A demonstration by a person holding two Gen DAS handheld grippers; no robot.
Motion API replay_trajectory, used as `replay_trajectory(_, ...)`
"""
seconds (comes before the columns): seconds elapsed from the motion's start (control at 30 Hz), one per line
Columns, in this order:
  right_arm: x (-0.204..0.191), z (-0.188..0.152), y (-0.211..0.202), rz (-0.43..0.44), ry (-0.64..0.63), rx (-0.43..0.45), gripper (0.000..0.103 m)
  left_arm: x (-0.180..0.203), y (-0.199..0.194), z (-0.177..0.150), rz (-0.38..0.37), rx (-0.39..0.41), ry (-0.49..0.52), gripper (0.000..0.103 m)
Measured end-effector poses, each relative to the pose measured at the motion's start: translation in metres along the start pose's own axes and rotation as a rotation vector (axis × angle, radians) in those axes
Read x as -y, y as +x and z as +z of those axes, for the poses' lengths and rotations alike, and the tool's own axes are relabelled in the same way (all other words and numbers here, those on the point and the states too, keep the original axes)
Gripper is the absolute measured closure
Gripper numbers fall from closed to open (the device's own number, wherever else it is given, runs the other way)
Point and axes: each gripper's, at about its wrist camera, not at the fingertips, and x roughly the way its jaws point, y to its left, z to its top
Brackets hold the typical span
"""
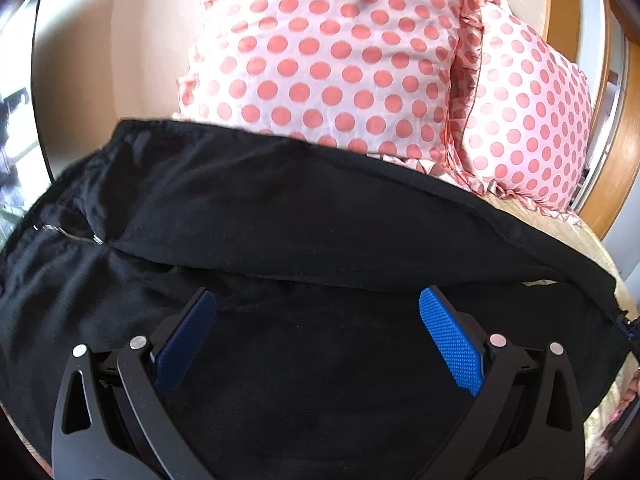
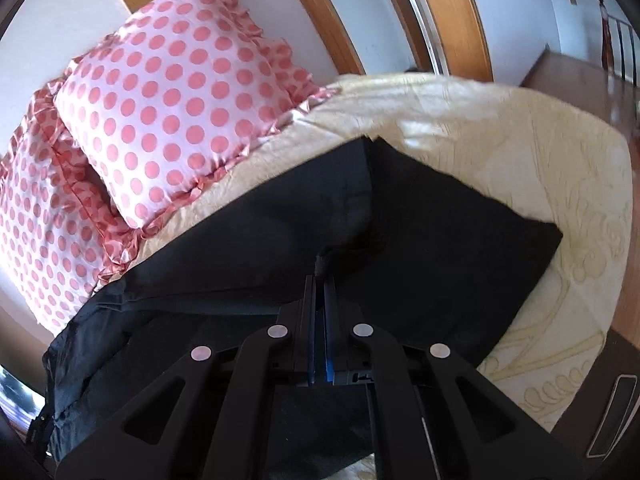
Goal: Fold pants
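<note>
Black pants (image 1: 280, 220) lie spread on a bed, one layer folded over another, with a zipper showing at the left. My left gripper (image 1: 318, 300) hovers just above the cloth with its blue pads (image 1: 452, 340) wide apart and nothing between them. In the right wrist view the pants (image 2: 440, 240) stretch across the cream bedspread. My right gripper (image 2: 322, 280) is shut on a pinched bunch of the black cloth and lifts it a little.
Two pink polka-dot pillows (image 1: 340, 60) (image 2: 180, 100) lean at the head of the bed. The cream bedspread (image 2: 520, 140) ends at a rounded edge on the right. Wooden door frames (image 2: 460, 12) and a wooden floor lie beyond.
</note>
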Motion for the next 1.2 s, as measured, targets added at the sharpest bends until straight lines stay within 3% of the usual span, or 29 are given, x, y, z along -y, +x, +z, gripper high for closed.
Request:
replay_trajectory(0.17,0.009,0.001,0.005,0.038,0.070,-0.039,0.097,0.009,-0.015,-0.006,0.031,0.034,0.053,0.002)
replay_trajectory(0.4,0.018,0.000,0.016,0.081,0.143,-0.057,0.090,0.010,-0.024,-0.004,0.054,0.037,0.054,0.002)
replay_trajectory(0.53,0.018,0.006,0.022,0.072,0.135,-0.034,0.093,0.013,-0.025,-0.003,0.072,0.026,0.053,0.002)
replay_trajectory(0.57,0.018,0.008,0.022,0.077,0.138,-0.036,0.099,0.014,-0.026,-0.004,0.078,0.027,0.055,0.002)
replay_trajectory(0.67,0.018,0.017,0.013,0.097,0.128,0.022,0.099,0.015,-0.031,-0.005,0.090,0.041,0.057,0.002)
replay_trajectory(0.8,0.021,0.028,-0.025,0.154,0.107,0.138,0.100,0.014,-0.046,-0.009,0.055,0.141,0.063,0.002)
replay_trajectory(0.93,0.040,0.020,-0.050,0.153,0.143,0.169,0.100,0.005,-0.067,-0.017,-0.081,0.283,0.044,0.002)
replay_trajectory(1.03,0.061,0.002,-0.052,0.114,0.192,0.135,0.100,0.004,-0.068,-0.012,-0.038,0.230,0.053,0.002)
replay_trajectory(1.2,0.069,-0.017,-0.039,0.055,0.171,0.088,0.100,-0.030,-0.051,0.016,-0.078,0.115,-0.033,0.002)
